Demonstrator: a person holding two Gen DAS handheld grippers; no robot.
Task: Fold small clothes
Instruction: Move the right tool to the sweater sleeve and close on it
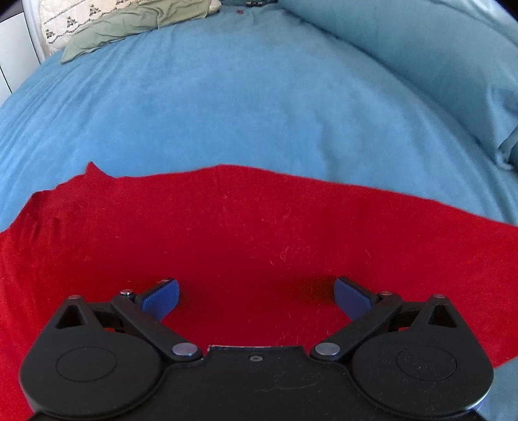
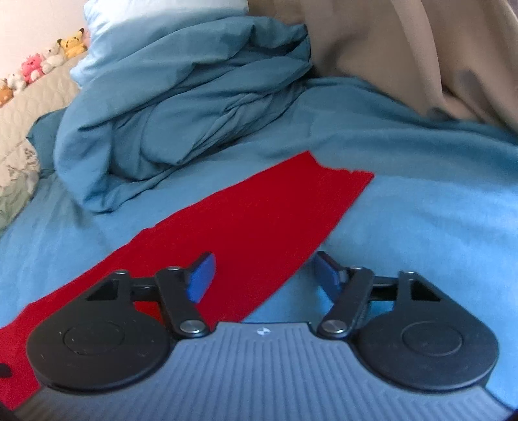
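A red garment [image 1: 246, 226] lies flat on the blue bed sheet [image 1: 226, 107]. In the left wrist view it fills the lower half, its far edge running across the middle. My left gripper [image 1: 255, 296] is open, hovering over the red cloth with nothing between its blue pads [image 1: 160, 299]. In the right wrist view the red garment [image 2: 252, 220] is a long strip running from lower left to upper right. My right gripper [image 2: 264, 275] is open and empty, straddling the strip's right edge, with one pad [image 2: 200, 278] over the cloth and the other over the sheet.
A bunched blue duvet [image 2: 181, 107] is heaped behind the garment, beige fabric [image 2: 404, 48] to its right. Plush toys [image 2: 42, 61] line the far left. A green cloth [image 1: 136, 29] and patterned pillow [image 1: 64, 26] lie at the far end of the bed, a blue pillow [image 1: 437, 64] at right.
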